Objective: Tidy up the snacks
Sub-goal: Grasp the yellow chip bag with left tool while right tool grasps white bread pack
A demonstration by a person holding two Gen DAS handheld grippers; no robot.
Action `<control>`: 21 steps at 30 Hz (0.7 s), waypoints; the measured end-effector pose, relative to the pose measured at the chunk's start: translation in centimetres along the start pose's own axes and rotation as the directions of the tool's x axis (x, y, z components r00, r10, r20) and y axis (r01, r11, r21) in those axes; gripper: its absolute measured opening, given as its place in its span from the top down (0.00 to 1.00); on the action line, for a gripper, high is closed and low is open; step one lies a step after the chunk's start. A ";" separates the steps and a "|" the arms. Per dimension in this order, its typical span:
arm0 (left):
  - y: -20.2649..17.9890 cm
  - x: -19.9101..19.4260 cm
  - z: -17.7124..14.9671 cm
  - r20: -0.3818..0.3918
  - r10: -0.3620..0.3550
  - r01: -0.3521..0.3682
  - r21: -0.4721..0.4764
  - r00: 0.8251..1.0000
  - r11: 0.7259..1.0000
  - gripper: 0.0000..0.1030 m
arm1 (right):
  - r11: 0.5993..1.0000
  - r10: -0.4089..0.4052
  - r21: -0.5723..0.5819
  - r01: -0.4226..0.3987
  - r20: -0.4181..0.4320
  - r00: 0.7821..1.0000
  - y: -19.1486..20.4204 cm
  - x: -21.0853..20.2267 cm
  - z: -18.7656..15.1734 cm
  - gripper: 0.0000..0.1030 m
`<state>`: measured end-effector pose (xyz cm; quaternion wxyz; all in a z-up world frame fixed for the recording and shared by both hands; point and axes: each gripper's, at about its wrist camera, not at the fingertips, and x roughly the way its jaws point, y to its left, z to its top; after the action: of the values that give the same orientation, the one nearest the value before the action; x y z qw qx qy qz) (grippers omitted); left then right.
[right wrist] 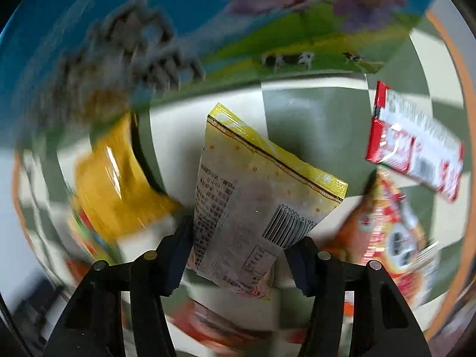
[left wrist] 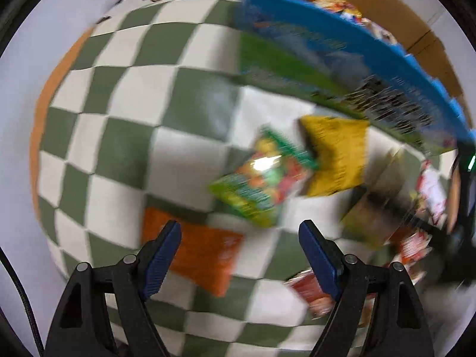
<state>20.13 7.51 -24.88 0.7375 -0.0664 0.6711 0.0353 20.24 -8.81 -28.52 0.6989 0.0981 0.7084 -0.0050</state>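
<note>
My left gripper (left wrist: pixel 241 232) hangs open above a green-and-white checked cloth (left wrist: pixel 134 89), nothing between its fingers. An orange packet (left wrist: pixel 205 253) lies just under its left finger. A green packet with colourful sweets (left wrist: pixel 261 178) and a yellow packet (left wrist: pixel 336 154) lie ahead of it. In the right wrist view my right gripper (right wrist: pixel 241 247) points down on a pale packet with a yellow sealed edge and a barcode (right wrist: pixel 261 184). That packet lies between the jaws, both pads against its sides.
A large blue carton printed with meadow and cows (left wrist: pixel 327 47) stands at the cloth's far side, a cardboard box (left wrist: pixel 386 9) with snacks behind it. Around the right gripper lie a yellow packet (right wrist: pixel 113 184), a red-and-white packet (right wrist: pixel 416 142) and an orange-red one (right wrist: pixel 392 226).
</note>
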 end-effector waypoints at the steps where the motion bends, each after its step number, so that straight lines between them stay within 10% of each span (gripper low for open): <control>1: -0.9 0.2 0.5 -0.007 -0.035 0.035 -0.004 0.999 0.999 0.22 | 0.999 -0.024 -0.037 0.023 -0.010 1.000 0.0 0.0 -0.3 0.42; 4: -3.4 1.2 2.0 -0.029 -0.088 0.088 0.001 0.996 0.996 0.22 | 0.993 -0.049 -0.110 0.045 -0.040 0.998 -0.8 -0.2 -1.1 0.40; 8: -6.4 3.8 3.9 -0.079 -0.123 0.123 -0.002 0.989 0.992 0.22 | 0.998 -0.007 -0.057 0.008 0.023 1.000 -2.7 -1.9 -1.4 0.14; 13: -8.7 6.2 5.5 -0.071 -0.057 0.059 0.028 0.996 0.998 0.22 | 0.996 0.040 0.071 -0.044 0.064 0.997 -4.7 -3.3 -2.2 0.14; 16: -9.0 6.6 5.7 -0.033 -0.025 0.027 0.051 0.999 0.998 0.43 | 0.990 0.054 0.128 -0.063 0.077 0.996 -5.1 -3.5 -2.5 0.14; 21: -8.8 6.3 4.3 -0.012 0.006 -0.004 0.128 1.000 0.992 0.50 | 0.991 0.039 0.125 -0.049 0.081 0.996 -4.1 -2.3 -2.6 0.24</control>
<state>26.20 -0.78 -30.33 0.7361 -0.0176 0.6766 -0.0064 17.05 -12.78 -26.77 0.7185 0.1577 0.6763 -0.0384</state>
